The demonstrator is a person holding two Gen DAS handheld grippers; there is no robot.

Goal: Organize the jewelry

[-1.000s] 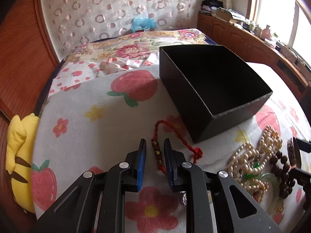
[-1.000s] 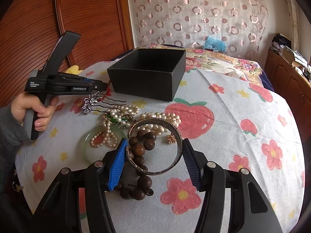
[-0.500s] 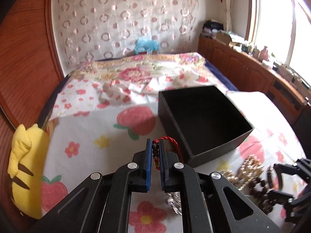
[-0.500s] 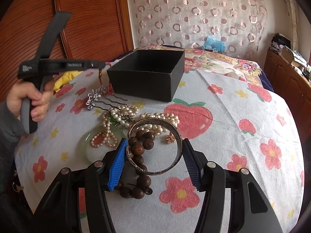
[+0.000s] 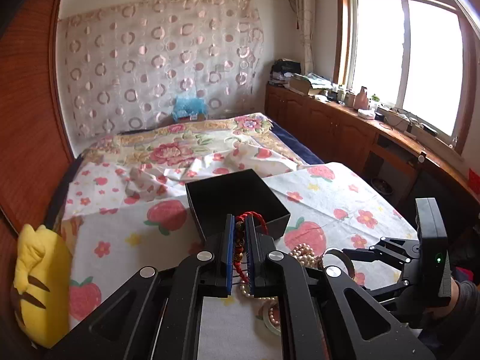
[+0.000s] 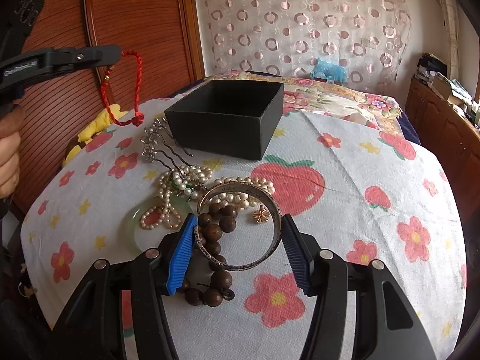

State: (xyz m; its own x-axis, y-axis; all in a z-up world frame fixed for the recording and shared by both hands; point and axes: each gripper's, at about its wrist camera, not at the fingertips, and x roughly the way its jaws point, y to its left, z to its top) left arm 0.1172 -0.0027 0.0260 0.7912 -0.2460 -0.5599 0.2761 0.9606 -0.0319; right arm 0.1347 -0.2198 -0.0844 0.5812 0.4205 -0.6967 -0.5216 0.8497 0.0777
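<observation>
My left gripper [image 5: 239, 234] is shut on a red cord bracelet [image 5: 250, 220] with small beads. It holds it in the air, left of the open black box [image 5: 234, 199]. In the right wrist view the bracelet [image 6: 136, 90] hangs from the left gripper [image 6: 118, 52] above the cloth. My right gripper [image 6: 237, 237] is open around a silver bangle [image 6: 240, 228] that lies over dark wooden beads [image 6: 214, 240]. Its pads do not visibly touch the bangle. The black box [image 6: 228, 120] stands behind the pile.
Pearl strands [image 6: 186, 180], a jade bangle [image 6: 132, 225], a silver hair comb [image 6: 153, 144] and a small gold charm [image 6: 260, 214] lie on the fruit-print cloth [image 6: 360, 210]. A yellow plush [image 5: 39, 282] sits at the left edge. A bed and wooden cabinets lie beyond.
My left gripper closed on the red cord bracelet and lifted it off the cloth, well above the table. My right gripper stayed around the silver bangle.
</observation>
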